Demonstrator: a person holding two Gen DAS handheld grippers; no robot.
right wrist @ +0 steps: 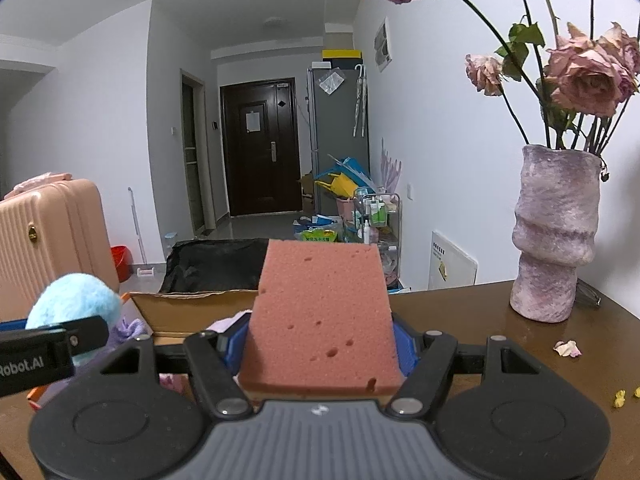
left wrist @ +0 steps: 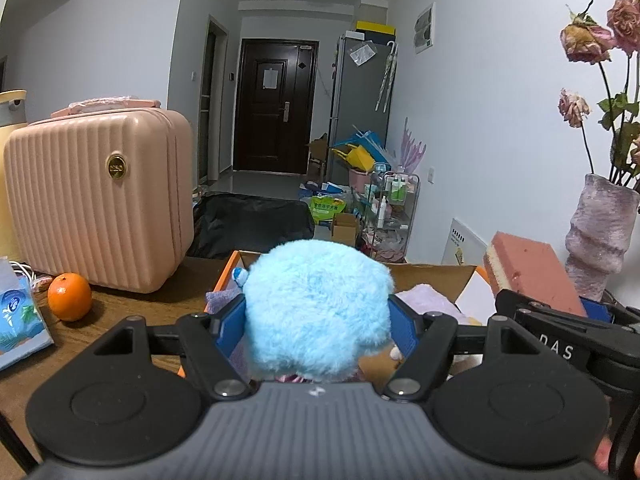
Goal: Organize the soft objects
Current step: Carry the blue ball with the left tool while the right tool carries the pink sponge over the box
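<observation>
Fluffy blue plush toy point(left wrist: 316, 304), porous pink sponge point(right wrist: 320, 316)

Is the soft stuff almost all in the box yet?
Partly. A purple cloth already lies in the box. The left gripper holds a blue plush over it; the right gripper holds a sponge. Both still need dropping in.

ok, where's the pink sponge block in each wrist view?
Left wrist view: the pink rectangular sponge block sits far right, mid-height, held in the right tool, just left of the mottled purple vase.
Right wrist view: it fills the centre, clamped between that tool's blue pads.
Shared landmark: the dark brown door at the end of the hall.
</observation>
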